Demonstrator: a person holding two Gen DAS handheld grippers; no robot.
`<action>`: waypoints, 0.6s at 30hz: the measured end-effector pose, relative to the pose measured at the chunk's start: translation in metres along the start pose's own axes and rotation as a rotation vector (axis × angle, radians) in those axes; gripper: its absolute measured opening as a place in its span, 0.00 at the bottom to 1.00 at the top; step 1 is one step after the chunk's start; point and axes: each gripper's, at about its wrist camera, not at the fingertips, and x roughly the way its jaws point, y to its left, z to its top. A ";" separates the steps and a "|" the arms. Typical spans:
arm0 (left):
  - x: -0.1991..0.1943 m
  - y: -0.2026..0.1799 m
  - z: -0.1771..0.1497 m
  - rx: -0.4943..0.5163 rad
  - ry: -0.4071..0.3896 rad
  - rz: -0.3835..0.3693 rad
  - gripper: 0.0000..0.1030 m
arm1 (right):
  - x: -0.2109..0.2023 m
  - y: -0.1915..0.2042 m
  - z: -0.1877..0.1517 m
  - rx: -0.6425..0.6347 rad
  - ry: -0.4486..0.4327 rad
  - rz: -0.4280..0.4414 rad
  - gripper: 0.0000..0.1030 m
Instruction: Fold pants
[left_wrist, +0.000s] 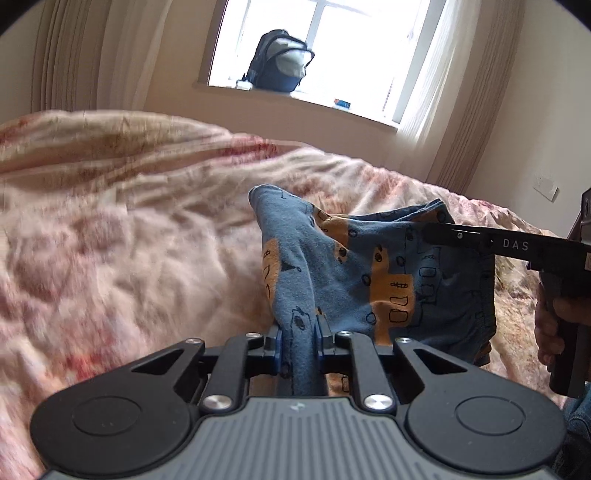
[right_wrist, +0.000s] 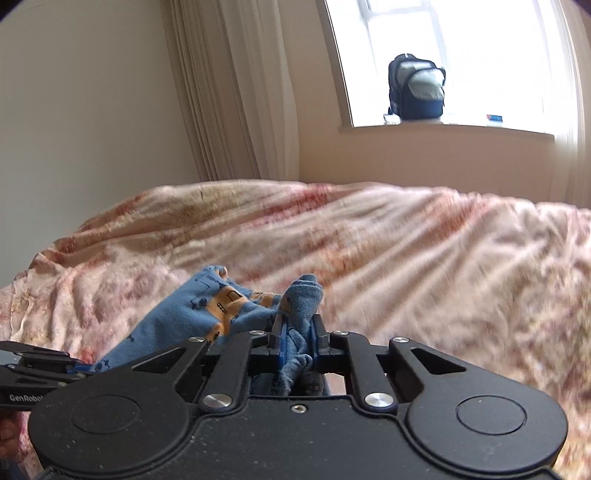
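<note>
The pants (left_wrist: 373, 266) are small, blue with orange patches and black outline prints. They hang bunched between both grippers, lifted above the bed. My left gripper (left_wrist: 299, 332) is shut on a fold of the blue cloth. My right gripper (right_wrist: 297, 332) is shut on another bunched part of the pants (right_wrist: 207, 314). In the left wrist view the right gripper (left_wrist: 436, 230) reaches in from the right and pinches the upper edge of the cloth. In the right wrist view the left gripper (right_wrist: 79, 367) enters from the lower left at the cloth's edge.
A bed with a rumpled pink and cream floral cover (left_wrist: 129, 221) fills the space below and ahead (right_wrist: 424, 258). Behind it is a wall with pale curtains (right_wrist: 236, 92) and a bright window. A dark backpack (left_wrist: 280, 62) stands on the sill (right_wrist: 415, 92).
</note>
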 end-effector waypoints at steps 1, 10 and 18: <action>-0.001 -0.001 0.005 0.018 -0.020 0.009 0.17 | 0.002 -0.001 0.004 0.003 -0.006 0.003 0.12; 0.030 0.010 0.077 0.028 -0.109 0.091 0.17 | 0.063 -0.010 0.072 -0.089 -0.047 0.021 0.10; 0.081 0.043 0.110 -0.079 -0.086 0.131 0.17 | 0.147 -0.012 0.117 -0.098 -0.012 0.025 0.10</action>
